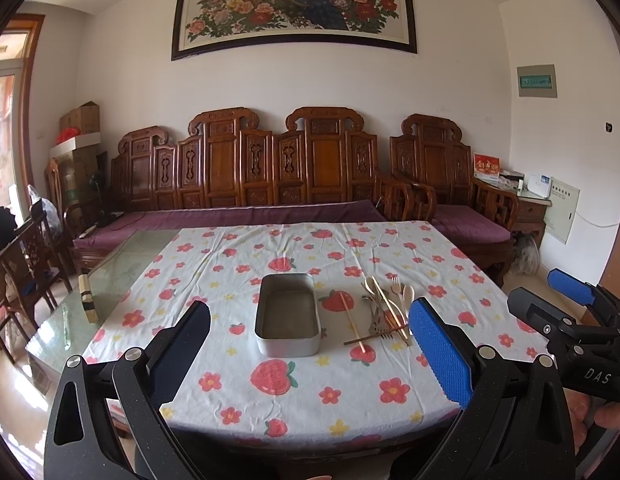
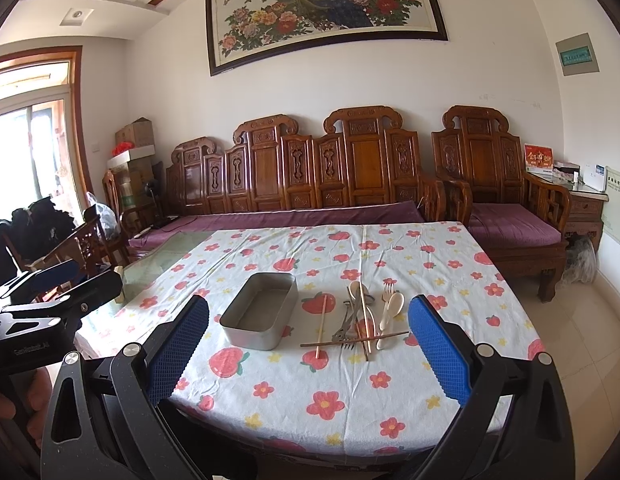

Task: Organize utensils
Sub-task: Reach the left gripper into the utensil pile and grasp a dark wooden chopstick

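Note:
An empty metal tin (image 1: 288, 316) (image 2: 260, 311) sits in the middle of the flowered tablecloth. Right of it lies a loose pile of utensils (image 1: 383, 308) (image 2: 365, 316): wooden chopsticks, cream spoons, a cream fork and metal forks, some crossing each other. One chopstick (image 2: 321, 326) lies apart, between tin and pile. My left gripper (image 1: 310, 360) hovers open over the near table edge, holding nothing. My right gripper (image 2: 310, 360) is likewise open and empty, back from the pile. The right gripper (image 1: 565, 304) shows at the right edge of the left wrist view, the left gripper (image 2: 62, 280) at the left edge of the right wrist view.
The tablecloth (image 1: 310, 392) covers most of a glass-topped table (image 1: 110, 276); a small wooden block (image 1: 88, 298) stands on the bare glass at left. A carved wooden sofa (image 1: 270, 168) with purple cushions runs behind the table. Chairs (image 1: 34, 256) stand at the left.

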The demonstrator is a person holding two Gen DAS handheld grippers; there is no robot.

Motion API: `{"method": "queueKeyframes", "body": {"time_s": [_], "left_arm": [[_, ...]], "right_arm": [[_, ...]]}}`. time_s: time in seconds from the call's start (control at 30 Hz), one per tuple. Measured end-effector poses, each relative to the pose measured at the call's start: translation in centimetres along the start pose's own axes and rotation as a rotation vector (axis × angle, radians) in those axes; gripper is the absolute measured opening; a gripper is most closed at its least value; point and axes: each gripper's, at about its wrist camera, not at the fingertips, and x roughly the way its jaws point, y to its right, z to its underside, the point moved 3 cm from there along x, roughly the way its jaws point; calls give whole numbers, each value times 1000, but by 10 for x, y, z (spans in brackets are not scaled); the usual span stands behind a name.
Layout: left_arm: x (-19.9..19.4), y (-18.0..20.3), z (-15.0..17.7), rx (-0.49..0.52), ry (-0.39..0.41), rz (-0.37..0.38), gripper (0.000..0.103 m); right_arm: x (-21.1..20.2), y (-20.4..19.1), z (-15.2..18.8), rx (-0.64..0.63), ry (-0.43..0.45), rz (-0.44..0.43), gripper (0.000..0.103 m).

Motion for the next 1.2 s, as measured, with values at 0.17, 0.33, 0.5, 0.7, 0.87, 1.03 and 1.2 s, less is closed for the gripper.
{"method": "queueKeyframes", "body": {"time_s": [0.17, 0.33, 0.5, 0.7, 0.87, 1.03, 1.2], "left_arm": [[14, -5, 5, 0, -31, 5, 97], [37, -10, 17, 0, -77, 14, 97], [62, -12, 25, 10, -118, 21, 97], [91, -8, 30, 36, -150, 60, 97], [114, -1, 30, 63, -173, 102, 97], [144, 9, 34, 102, -205, 139, 97], [173, 21, 41, 124, -249, 176, 96]], "right_arm": [[11, 6, 5, 2, -20, -4, 100], [29, 18, 18, -1, -52, -3, 100], [54, 27, 28, -8, -103, -11, 93], [88, 40, 34, -22, -155, -11, 90], [119, 52, 38, -35, -198, -5, 89], [146, 70, 42, -37, -245, -3, 87], [177, 92, 46, -56, -291, 15, 86]]}}
